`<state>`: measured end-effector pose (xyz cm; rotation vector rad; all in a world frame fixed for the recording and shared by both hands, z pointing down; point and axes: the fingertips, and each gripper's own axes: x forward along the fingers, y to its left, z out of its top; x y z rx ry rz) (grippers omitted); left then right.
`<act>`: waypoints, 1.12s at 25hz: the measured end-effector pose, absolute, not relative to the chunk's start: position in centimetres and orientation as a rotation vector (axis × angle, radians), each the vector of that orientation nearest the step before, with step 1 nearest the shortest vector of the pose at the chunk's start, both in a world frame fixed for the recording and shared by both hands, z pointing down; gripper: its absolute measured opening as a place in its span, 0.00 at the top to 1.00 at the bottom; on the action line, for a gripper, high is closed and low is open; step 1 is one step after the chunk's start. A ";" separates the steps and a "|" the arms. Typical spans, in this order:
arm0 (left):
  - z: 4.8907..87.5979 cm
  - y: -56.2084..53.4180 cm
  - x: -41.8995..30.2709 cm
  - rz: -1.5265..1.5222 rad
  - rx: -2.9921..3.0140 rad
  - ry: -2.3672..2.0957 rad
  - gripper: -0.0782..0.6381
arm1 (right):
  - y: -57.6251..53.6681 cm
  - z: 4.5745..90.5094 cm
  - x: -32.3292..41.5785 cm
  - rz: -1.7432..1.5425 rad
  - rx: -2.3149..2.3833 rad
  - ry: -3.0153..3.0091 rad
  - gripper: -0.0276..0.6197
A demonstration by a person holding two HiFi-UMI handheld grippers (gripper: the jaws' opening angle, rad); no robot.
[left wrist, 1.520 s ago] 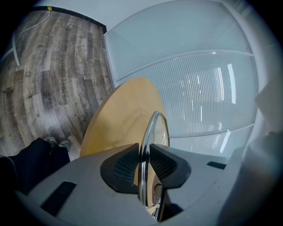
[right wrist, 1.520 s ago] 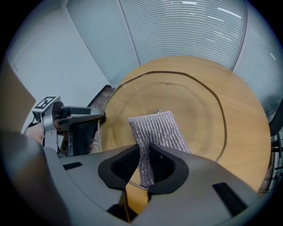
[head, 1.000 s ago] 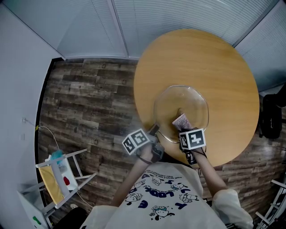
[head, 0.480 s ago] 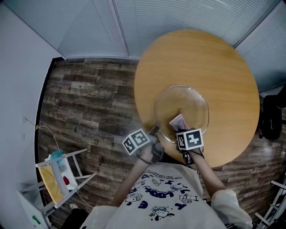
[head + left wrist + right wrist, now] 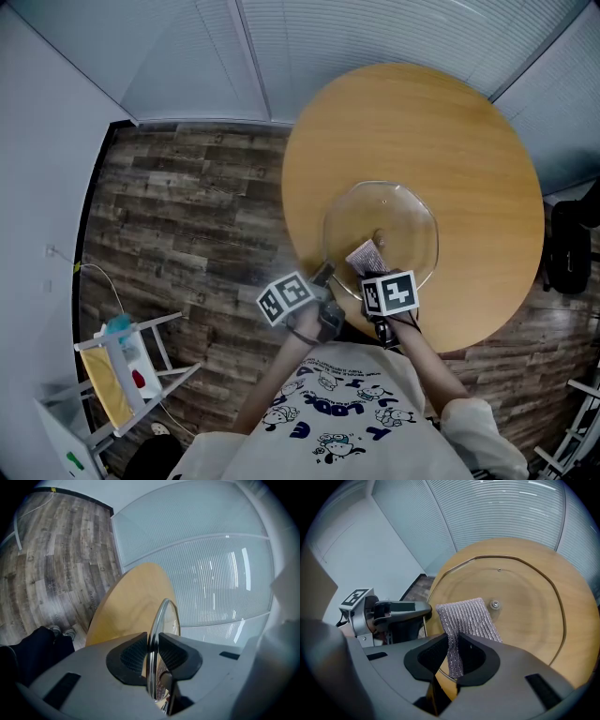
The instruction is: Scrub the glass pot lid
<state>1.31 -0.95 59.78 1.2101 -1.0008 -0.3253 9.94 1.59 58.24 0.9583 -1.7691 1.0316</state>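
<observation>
Head view, from the left: we see a white frame with a yellow cloth (image 5: 111,373) on the dark wood plank floor (image 5: 187,216), well apart from the round light wooden table (image 5: 412,112). Our left gripper (image 5: 323,274) reaches the table's near edge and meets the near-left rim of the round glass pot lid with a metal rim (image 5: 398,216), which lies on the table close to that edge. Just to its right, our right gripper (image 5: 368,272) holds a grey ribbed mesh scrubbing pad (image 5: 364,255) on the lid's near part, beside the centre.

Left gripper view: the 2 black jaws of the left gripper (image 5: 152,644) are clamped on the lid's (image 5: 165,616) metal rim, seen edge-on.

Right gripper view: the right gripper (image 5: 454,656) pinches 1 end of the pad (image 5: 468,618), and the rest lies flat on the glass (image 5: 529,602) just left of the small centre screw (image 5: 494,604).
</observation>
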 end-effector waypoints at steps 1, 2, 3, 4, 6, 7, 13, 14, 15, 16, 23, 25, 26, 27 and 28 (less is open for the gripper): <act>59.8 -0.9 1.3 -0.324 1.210 -1.001 0.79 | 1.6 58.2 9.7 1.034 0.956 -1.771 0.84; 59.8 -0.9 1.3 -0.324 1.209 -1.001 0.79 | 1.6 58.2 9.6 1.036 0.954 -1.773 0.84; 59.8 -0.9 1.3 -0.323 1.208 -1.001 0.79 | 1.6 58.2 9.4 1.038 0.951 -1.775 0.84; 59.8 -0.8 1.3 -0.323 1.207 -1.001 0.79 | 1.6 58.2 9.3 1.041 0.949 -1.778 0.84; 59.8 -0.8 1.3 -0.324 1.204 -1.000 0.79 | 1.6 58.2 9.1 1.050 0.946 -1.781 0.84; 59.8 -0.8 1.3 -0.325 1.203 -1.000 0.79 | 1.5 58.2 9.0 1.054 0.945 -1.783 0.84; 59.8 -0.8 1.4 -0.325 1.205 -1.003 0.79 | 1.4 58.2 8.6 1.064 0.937 -1.793 0.84; 59.8 -0.8 1.3 -0.324 1.205 -1.003 0.79 | 1.3 58.2 8.5 1.065 0.934 -1.795 0.84; 59.8 -0.8 1.3 -0.323 1.205 -1.003 0.79 | 1.3 58.2 8.4 1.065 0.931 -1.798 0.84; 59.8 -0.8 1.3 -0.322 1.206 -1.004 0.79 | 1.3 58.2 8.2 1.063 0.927 -1.800 0.84; 59.8 -0.7 1.4 -0.320 1.201 -1.005 0.79 | 0.9 58.2 7.9 1.058 0.903 -1.809 0.84; 59.8 -0.7 1.4 -0.317 1.206 -1.006 0.79 | 0.8 58.2 7.8 1.057 0.894 -1.813 0.84; 59.8 -0.7 1.4 -0.315 1.208 -1.007 0.79 | 0.7 58.2 7.6 1.056 0.890 -1.817 0.84; 59.8 -0.7 1.3 -0.314 1.209 -1.007 0.79 | 0.6 58.2 7.5 1.055 0.885 -1.821 0.84; 59.8 -0.7 1.3 -0.314 1.209 -1.008 0.79 | 0.5 58.3 7.4 1.054 0.879 -1.822 0.84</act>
